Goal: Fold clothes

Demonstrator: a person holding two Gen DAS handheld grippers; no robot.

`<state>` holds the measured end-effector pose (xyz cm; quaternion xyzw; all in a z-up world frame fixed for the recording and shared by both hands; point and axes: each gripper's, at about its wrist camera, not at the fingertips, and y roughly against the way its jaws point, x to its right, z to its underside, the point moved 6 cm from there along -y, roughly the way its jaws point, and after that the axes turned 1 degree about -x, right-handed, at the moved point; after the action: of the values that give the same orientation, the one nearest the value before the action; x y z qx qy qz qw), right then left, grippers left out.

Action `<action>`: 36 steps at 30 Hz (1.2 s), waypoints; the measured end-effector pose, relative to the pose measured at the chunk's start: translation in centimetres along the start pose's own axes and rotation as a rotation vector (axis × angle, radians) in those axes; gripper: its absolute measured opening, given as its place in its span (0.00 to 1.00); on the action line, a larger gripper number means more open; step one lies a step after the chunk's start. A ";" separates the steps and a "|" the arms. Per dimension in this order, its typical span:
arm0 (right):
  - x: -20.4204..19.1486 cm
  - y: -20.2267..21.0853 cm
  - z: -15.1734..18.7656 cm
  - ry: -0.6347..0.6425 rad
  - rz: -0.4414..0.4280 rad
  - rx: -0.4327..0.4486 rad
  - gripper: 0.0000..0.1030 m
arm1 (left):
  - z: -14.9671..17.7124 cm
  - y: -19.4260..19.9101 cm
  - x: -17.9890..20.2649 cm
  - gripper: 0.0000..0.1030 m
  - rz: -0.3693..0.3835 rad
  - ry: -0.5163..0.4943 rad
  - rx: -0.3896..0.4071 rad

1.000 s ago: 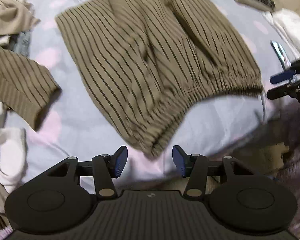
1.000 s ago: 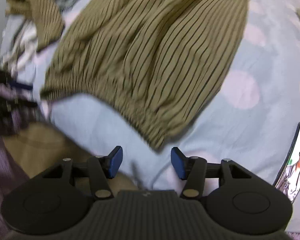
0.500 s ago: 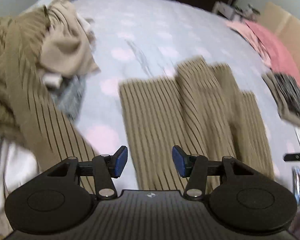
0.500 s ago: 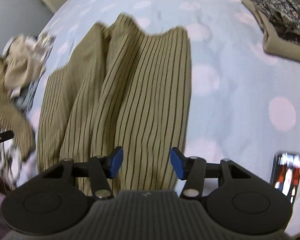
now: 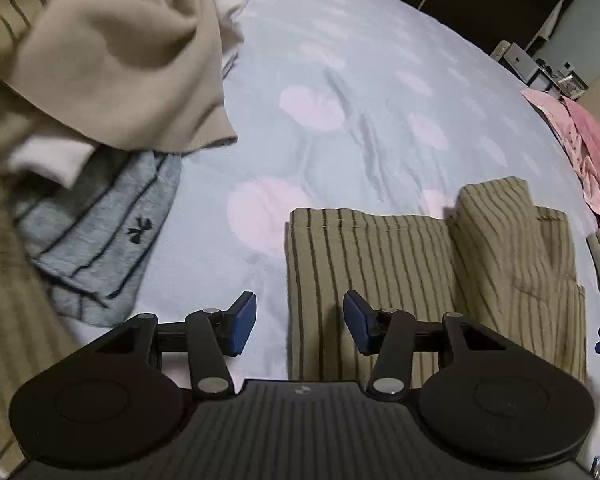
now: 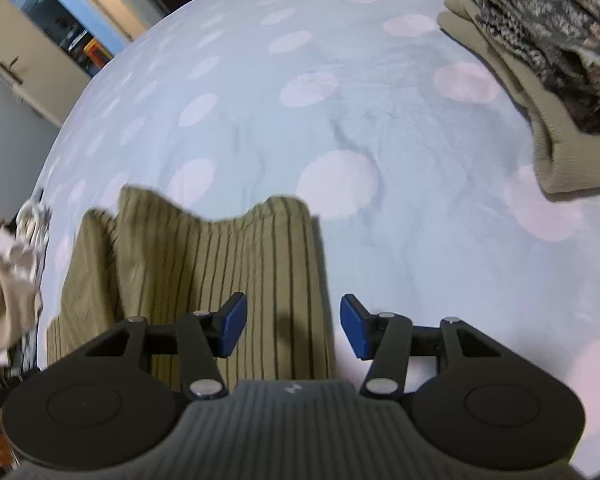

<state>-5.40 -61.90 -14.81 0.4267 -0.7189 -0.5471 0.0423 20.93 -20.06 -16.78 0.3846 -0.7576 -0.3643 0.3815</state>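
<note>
Both grippers have swung from the hem end of the striped garment [image 5: 384, 280] to its far end, which lies flat mid-bed on the dotted sheet [image 5: 340, 80]. Left gripper [image 5: 299, 327] and right gripper [image 6: 292, 326] stand spread, empty, straddling its two far corners. Judged: next fold imminent.

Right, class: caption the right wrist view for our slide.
Open right tool over the olive striped garment on the blue dotted bedsheet.
</note>
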 end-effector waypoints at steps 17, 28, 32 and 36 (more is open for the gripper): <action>2.0 -1.8 -2.2 -0.043 0.101 0.046 0.01 | -1.7 1.9 -1.4 0.00 -0.115 0.046 0.138; 9.9 1.5 -2.5 -0.205 0.184 0.086 0.06 | -1.0 4.5 -7.3 0.00 -0.309 0.124 0.133; 9.6 2.1 -2.3 -0.211 0.129 0.084 0.33 | -0.3 5.4 -6.7 0.18 -0.244 0.123 0.122; 8.1 3.2 -1.2 -0.193 0.078 0.085 0.38 | 1.1 7.2 -5.1 0.24 -0.203 0.088 0.119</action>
<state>-11.69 -68.02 -15.04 0.3451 -0.7583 -0.5525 -0.0239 19.89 -12.21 -12.71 0.4969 -0.7174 -0.3382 0.3522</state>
